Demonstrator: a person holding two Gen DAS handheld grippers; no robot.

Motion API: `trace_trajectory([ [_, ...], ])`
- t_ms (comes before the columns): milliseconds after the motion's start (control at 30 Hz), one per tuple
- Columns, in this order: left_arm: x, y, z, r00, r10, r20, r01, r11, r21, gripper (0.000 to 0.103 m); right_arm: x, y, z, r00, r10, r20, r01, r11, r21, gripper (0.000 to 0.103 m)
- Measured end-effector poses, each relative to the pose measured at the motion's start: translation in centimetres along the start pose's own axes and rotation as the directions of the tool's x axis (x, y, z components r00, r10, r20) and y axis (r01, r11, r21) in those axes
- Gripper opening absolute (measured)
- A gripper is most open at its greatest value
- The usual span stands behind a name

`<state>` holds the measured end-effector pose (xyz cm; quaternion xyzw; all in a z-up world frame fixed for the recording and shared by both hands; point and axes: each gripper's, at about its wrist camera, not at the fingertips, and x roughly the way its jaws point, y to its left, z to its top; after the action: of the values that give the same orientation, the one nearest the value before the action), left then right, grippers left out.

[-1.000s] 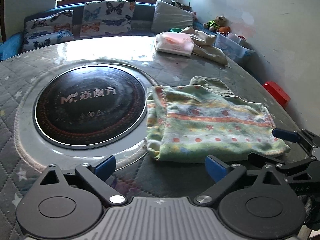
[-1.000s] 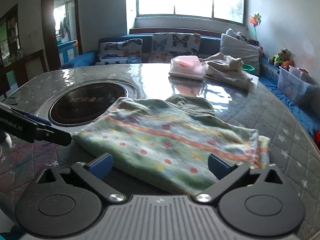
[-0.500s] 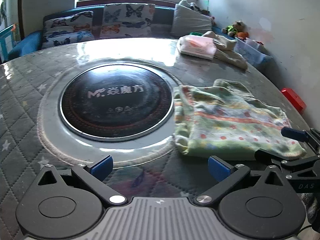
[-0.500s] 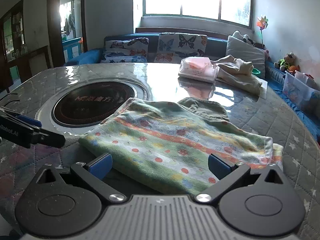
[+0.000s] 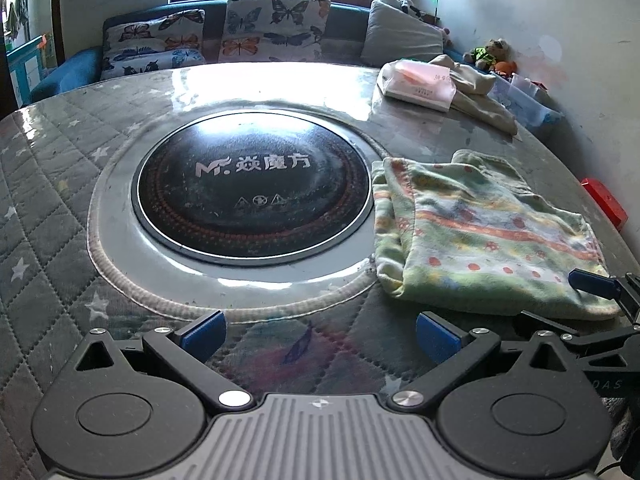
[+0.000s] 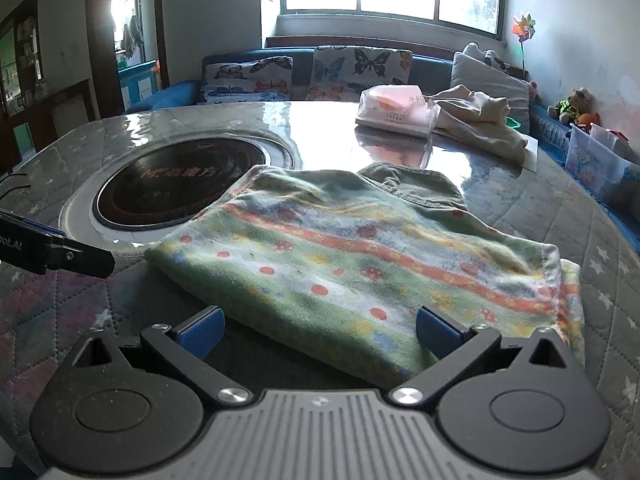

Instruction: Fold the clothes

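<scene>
A folded green garment with orange stripes and red dots (image 5: 480, 236) lies flat on the quilted round table, right of the black hob; it also shows in the right wrist view (image 6: 360, 256). My left gripper (image 5: 320, 332) is open and empty, over the table's near edge, left of the garment. My right gripper (image 6: 318, 330) is open and empty, just in front of the garment's near edge; its blue-tipped fingers (image 5: 592, 282) show at the right of the left wrist view. The left gripper's finger (image 6: 76, 258) shows at the left of the right wrist view.
A black round induction hob (image 5: 252, 184) sits in the table's middle. A pink tissue pack (image 5: 418, 82) and a beige garment (image 5: 476, 94) lie at the far right. A sofa with butterfly cushions (image 5: 276, 28) stands behind. A red box (image 5: 604, 202) lies beyond the right edge.
Both grippers have drawn back from the garment and stayed open. The left gripper has also swung left, so the hob is now central in its view. The garment has not moved.
</scene>
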<state>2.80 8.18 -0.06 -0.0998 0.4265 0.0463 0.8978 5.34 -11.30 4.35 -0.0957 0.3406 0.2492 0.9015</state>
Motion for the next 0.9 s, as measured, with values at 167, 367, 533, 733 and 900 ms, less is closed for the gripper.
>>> trace_trajectory([
  [167, 0.5, -0.1, -0.2, 1.000, 0.008, -0.020, -0.008, 1.000, 0.001, 0.103, 0.4, 0.4, -0.2, 1.000, -0.019, -0.009, 0.019, 0.999, -0.030, 0.103],
  [367, 0.8, -0.1, -0.3, 0.999, 0.028, -0.036, -0.028, 1.000, 0.011, 0.103, 0.7, 1.1, -0.3, 0.999, -0.048, -0.026, 0.046, 0.996, -0.079, 0.103],
  [533, 1.0, -0.3, -0.4, 0.998, 0.042, -0.038, -0.041, 0.999, 0.025, 0.103, 0.7, 1.0, -0.3, 0.998, -0.047, -0.038, 0.044, 0.996, -0.083, 0.103],
  [733, 1.1, -0.4, -0.4, 0.998, 0.050, -0.037, -0.049, 0.998, 0.029, 0.103, 0.8, 1.1, 0.0, 0.997, -0.050, -0.054, 0.045, 0.995, -0.085, 0.103],
  [900, 1.0, -0.3, -0.5, 0.998, 0.046, -0.035, -0.045, 0.999, 0.027, 0.103, 0.9, 1.1, 0.2, 0.996, -0.054, -0.071, 0.048, 0.995, -0.088, 0.103],
])
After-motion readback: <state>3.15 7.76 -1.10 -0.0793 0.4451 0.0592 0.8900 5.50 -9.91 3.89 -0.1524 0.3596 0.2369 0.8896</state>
